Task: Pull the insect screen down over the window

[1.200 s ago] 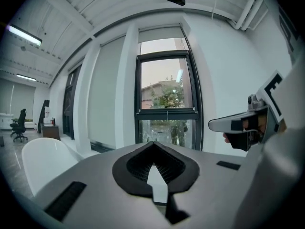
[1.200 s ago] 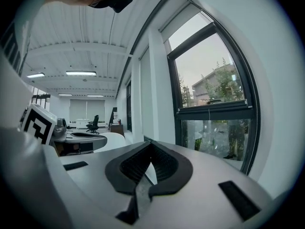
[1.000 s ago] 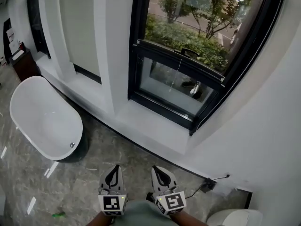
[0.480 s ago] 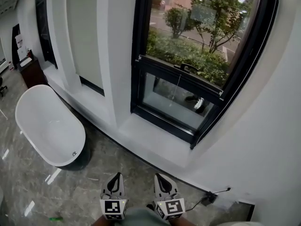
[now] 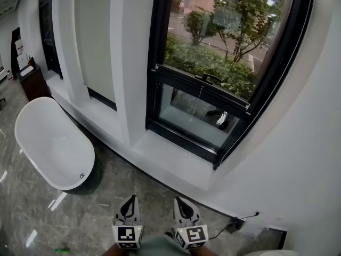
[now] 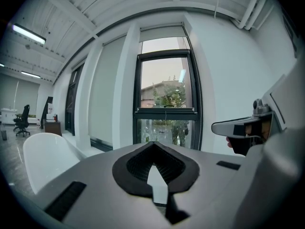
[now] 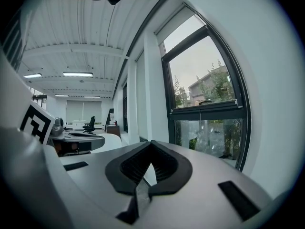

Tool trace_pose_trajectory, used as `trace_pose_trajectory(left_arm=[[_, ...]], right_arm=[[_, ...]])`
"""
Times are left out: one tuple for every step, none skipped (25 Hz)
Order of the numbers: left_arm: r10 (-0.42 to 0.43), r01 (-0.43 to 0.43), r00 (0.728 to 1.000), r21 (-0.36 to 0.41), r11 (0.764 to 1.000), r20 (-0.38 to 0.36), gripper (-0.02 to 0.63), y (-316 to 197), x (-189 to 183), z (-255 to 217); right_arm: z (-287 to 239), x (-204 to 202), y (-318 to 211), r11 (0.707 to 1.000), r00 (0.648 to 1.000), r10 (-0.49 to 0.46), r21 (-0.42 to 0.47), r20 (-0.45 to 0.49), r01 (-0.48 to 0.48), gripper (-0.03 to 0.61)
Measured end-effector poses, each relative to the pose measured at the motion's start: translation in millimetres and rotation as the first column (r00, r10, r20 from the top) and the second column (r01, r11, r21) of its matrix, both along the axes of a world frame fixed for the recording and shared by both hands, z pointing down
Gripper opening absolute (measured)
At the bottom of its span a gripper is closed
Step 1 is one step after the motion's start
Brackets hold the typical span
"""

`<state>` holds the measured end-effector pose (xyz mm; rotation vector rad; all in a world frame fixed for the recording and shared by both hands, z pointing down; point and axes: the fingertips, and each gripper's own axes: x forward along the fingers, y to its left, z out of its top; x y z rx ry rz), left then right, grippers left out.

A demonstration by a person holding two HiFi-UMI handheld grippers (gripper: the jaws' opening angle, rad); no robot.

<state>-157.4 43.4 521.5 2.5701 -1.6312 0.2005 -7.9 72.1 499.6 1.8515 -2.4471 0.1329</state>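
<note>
The black-framed window (image 5: pixel 213 63) stands ahead, with a clear upper pane and a lower pane (image 5: pixel 194 116) beneath a crossbar. No screen covers the glass. A thin cord (image 5: pixel 199 97) hangs from the crossbar beside a black handle (image 5: pixel 212 78). In the left gripper view a pale blind (image 6: pixel 163 33) sits rolled at the window's top. Both grippers are low, near my body and well short of the window sill (image 5: pixel 170 161). My left gripper (image 5: pixel 128 208) (image 6: pixel 153 144) is shut and empty. My right gripper (image 5: pixel 183 209) (image 7: pixel 151 143) is also shut with nothing in it.
A white freestanding bathtub (image 5: pixel 50 143) stands on the grey marble floor at the left. A dark cabinet (image 5: pixel 32 80) is at the far left. A wall socket with a cable (image 5: pixel 234 223) sits low on the right wall. White pillars (image 5: pixel 125 57) flank the window.
The head view has tilted up slightly, so the window shows taller and the grippers sit lower in the picture. Both grippers stay shut and held close together.
</note>
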Motion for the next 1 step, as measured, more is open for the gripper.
trace_pose_trajectory(left_arm=[[0.003, -0.003, 1.0, -0.001, 1.0, -0.001, 0.012, 0.0, 0.0, 0.4]], right_arm=[[0.9, -0.4, -0.1, 1.0, 1.0, 0.002, -0.001, 0.001, -0.002, 0.003]])
